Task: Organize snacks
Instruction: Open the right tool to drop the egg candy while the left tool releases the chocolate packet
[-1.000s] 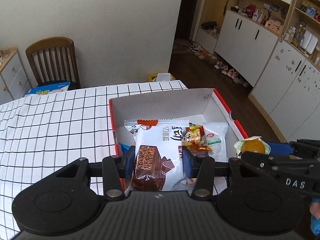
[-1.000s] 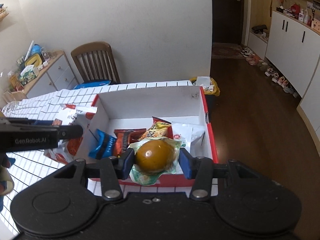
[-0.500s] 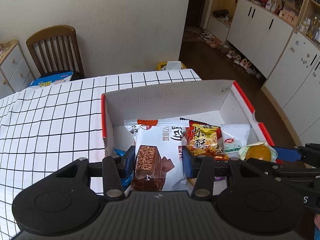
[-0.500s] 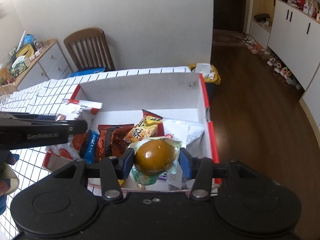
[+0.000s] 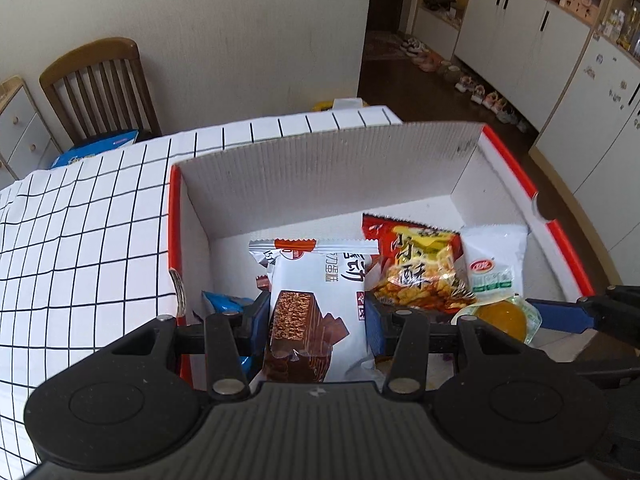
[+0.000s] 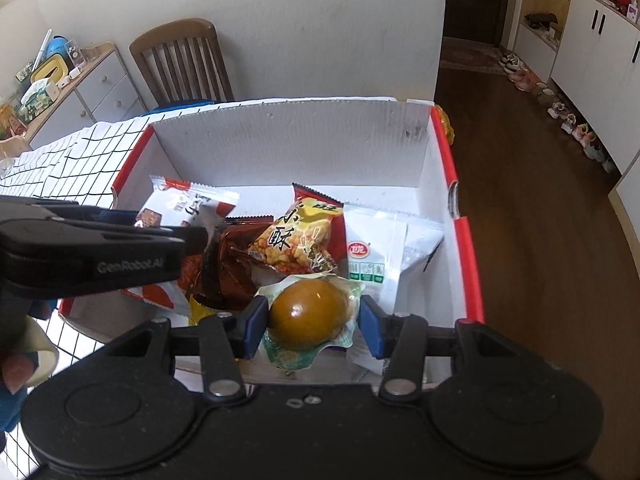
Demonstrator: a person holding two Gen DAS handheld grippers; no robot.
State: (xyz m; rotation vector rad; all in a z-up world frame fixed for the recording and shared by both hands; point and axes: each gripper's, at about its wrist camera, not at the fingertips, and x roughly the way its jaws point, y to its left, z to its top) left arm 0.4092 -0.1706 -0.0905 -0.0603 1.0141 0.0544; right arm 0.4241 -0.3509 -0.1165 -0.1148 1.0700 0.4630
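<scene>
1. My left gripper (image 5: 316, 320) is clamped on the chocolate wafer pack (image 5: 318, 300). In the left wrist view it sits at lower centre of the frame, above the near end of the cardboard box (image 5: 328, 148).
2. The wafer pack's long axis runs away from the camera, along my fingers. Its crimped top seal points toward the box's far wall. I judge this keeps the pack in line with the box's length for a flat drop.
3. My right gripper (image 6: 312, 320) is closed on the sealed braised egg (image 6: 308, 312). In the right wrist view it sits at lower centre, over the near right part of the box.
4. The egg's long axis lies across the jaws, left to right in the frame. The pads bear on its two ends, which I judge prevents it from rolling out.
5. Already in the box: the yellow crisp packet (image 6: 296, 240) and the white sachet (image 6: 372, 256), at frame centre beyond the egg.
6. Both items hang above the box interior, not yet released.
</scene>
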